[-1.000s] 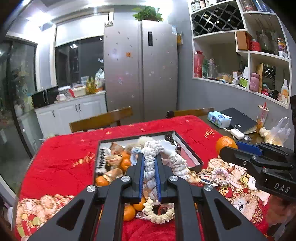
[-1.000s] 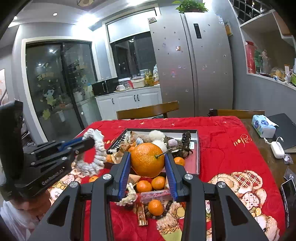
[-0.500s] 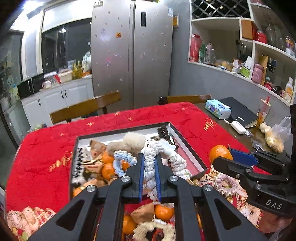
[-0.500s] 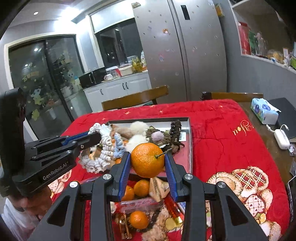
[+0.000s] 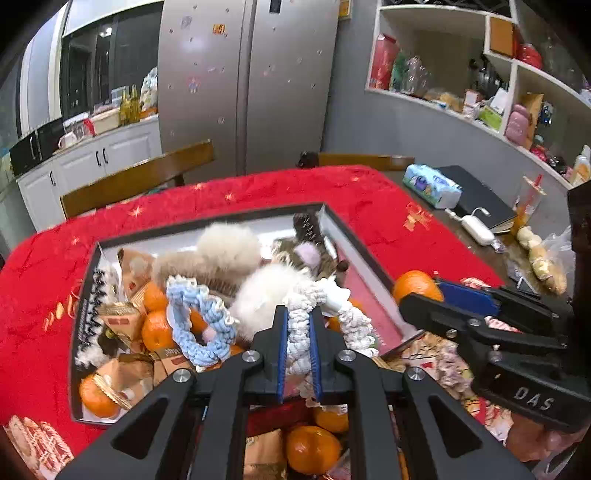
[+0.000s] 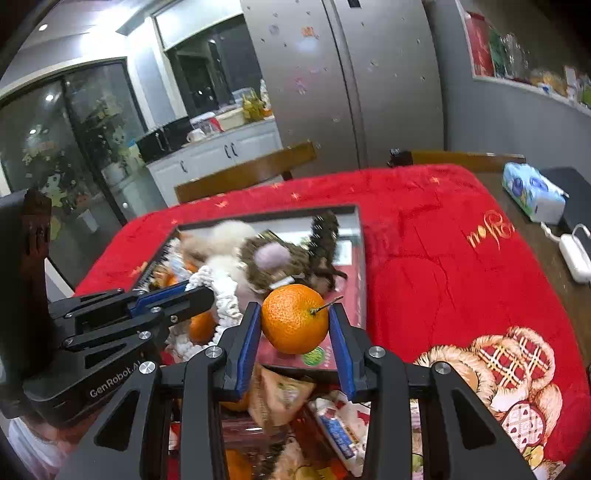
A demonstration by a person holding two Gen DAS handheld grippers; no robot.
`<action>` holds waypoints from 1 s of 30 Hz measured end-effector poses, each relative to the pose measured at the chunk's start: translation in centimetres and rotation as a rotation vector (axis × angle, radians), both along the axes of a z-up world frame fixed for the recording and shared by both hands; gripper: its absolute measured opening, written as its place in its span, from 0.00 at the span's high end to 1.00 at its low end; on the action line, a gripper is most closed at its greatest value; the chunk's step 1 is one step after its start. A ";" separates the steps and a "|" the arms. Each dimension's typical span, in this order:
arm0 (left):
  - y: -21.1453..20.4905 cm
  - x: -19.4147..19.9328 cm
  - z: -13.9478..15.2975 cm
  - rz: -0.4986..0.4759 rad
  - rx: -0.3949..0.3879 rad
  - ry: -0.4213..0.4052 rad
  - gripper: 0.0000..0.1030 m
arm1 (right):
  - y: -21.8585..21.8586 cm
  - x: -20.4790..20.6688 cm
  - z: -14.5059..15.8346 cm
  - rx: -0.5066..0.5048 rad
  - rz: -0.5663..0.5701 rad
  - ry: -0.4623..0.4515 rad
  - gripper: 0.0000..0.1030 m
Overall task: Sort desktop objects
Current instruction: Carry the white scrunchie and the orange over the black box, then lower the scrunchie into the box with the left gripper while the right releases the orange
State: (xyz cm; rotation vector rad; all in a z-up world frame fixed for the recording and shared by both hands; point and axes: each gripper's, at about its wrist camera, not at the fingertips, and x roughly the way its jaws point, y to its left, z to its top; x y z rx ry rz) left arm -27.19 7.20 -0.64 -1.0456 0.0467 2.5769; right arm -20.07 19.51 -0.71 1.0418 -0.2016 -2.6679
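Indoor artificial light, fairly bright, cool white. Ceiling lights (image 6: 99,35) blew out at upper left of the right wrist view. Soft glare patches sat on the steel fridge (image 6: 314,48) (image 5: 192,40). Glass door (image 6: 74,147) reflected light spots. Red tablecloth (image 6: 424,258) was well lit and saturated, with little shadow. Items in the tray (image 5: 332,229) were smeared by motion blur, fluffy ones worst; background was slightly soft too. Strong fisheye bending: shelves (image 5: 461,107) and walls curved, and black vignette filled the corners. Both sets of black gripper arms at the bottom were dark, with detail mostly lost.
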 end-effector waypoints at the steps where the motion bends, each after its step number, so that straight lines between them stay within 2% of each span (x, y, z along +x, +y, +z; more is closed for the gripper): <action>1: 0.1 -0.3 -0.3 -0.002 -0.004 -0.005 0.89 | 0.0 -0.1 -0.3 0.002 0.001 -0.006 0.66; 10: 0.5 -2.1 -1.2 0.039 -0.029 0.074 0.89 | 0.2 -1.0 -1.7 0.021 0.012 -0.022 0.66; 17: 0.4 -1.7 -1.4 0.040 -0.045 0.074 0.88 | -0.3 -1.0 -2.3 0.061 0.019 -0.029 0.66; 21: 1.4 -0.9 -2.0 0.028 -0.114 0.100 0.88 | -0.3 -0.4 -2.8 0.063 0.029 -0.032 0.66; 30: 1.5 -0.7 -2.6 0.040 -0.104 0.115 0.88 | -0.6 -1.1 -3.7 0.086 0.028 -0.030 0.66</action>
